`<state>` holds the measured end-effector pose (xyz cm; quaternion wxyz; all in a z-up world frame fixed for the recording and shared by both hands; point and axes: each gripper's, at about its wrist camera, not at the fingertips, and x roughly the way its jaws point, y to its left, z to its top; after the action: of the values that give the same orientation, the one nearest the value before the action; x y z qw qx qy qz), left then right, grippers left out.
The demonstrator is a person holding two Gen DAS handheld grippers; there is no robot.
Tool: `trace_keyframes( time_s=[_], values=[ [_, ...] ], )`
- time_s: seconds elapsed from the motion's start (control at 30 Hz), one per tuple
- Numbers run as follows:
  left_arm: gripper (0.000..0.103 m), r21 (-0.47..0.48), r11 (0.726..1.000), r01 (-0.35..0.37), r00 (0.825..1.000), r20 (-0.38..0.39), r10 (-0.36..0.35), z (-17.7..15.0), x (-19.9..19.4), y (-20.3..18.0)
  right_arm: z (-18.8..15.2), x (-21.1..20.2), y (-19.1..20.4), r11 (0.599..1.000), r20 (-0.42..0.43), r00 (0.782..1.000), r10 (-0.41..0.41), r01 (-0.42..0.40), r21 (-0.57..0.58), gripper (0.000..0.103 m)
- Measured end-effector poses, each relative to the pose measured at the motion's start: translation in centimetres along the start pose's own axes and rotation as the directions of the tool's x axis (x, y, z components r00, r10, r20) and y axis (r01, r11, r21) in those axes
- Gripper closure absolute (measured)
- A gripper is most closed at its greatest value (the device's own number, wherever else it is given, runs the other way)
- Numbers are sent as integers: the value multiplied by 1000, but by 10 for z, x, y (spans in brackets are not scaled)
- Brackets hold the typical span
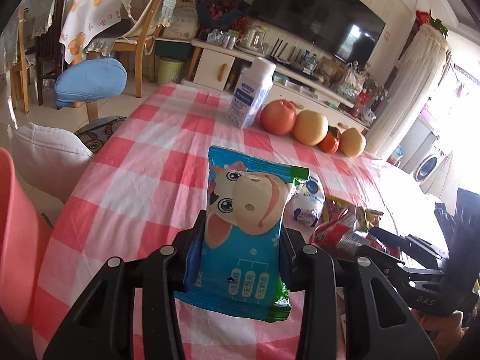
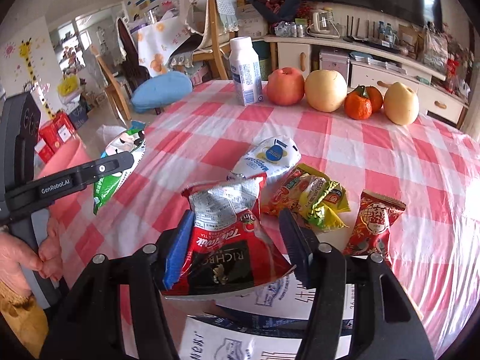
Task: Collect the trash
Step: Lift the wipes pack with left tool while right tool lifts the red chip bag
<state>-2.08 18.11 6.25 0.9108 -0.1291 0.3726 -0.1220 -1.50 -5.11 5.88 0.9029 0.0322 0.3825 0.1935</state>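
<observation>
A home living room: television (image 1: 318, 21), dining chairs (image 1: 144, 39), checked tablecloth (image 1: 156, 156), washing machine (image 1: 429, 165).

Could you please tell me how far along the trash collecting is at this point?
Nothing looks binned yet. In hand: the left hand-held gripper grips a blue cow wrapper; the right hand-held gripper straddles a red tea packet, right pad not touching. Left on the table: white pouch, yellow wrappers, red snack pack.

Blue cartoon-cow wrapper (image 1: 243, 240): upright, raised off the desk (image 2: 390, 150), near its left edge. Red milk-tea packet (image 2: 228, 240): torn open, crumpled, tilted, mid-desk. White pouch (image 2: 270, 156), yellow-green wrappers (image 2: 315, 201) and red patterned wrapper (image 2: 375, 225): lying flat, mid-desk.
</observation>
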Motion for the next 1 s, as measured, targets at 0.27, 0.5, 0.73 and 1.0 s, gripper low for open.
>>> trace_keyframes(
  time_s=[0.27,0.5,0.73,1.0],
  values=[
    [60,-89,996,-22,999,39,26,12,-18,31,1,9,0,997,-25,1000,-2,4,72,98],
    [60,-126,991,-33,998,50,39,15,-25,48,-10,22,6,991,-62,998,34,-25,132,33],
    [60,-130,991,-21,998,54,28,17,-27,50,-16,32,45,992,-124,985,-120,125,30,31],
    [60,-147,989,-11,999,46,18,17,-26,57,-17,55,69,995,-166,981,-100,98,-19,31]
  ],
)
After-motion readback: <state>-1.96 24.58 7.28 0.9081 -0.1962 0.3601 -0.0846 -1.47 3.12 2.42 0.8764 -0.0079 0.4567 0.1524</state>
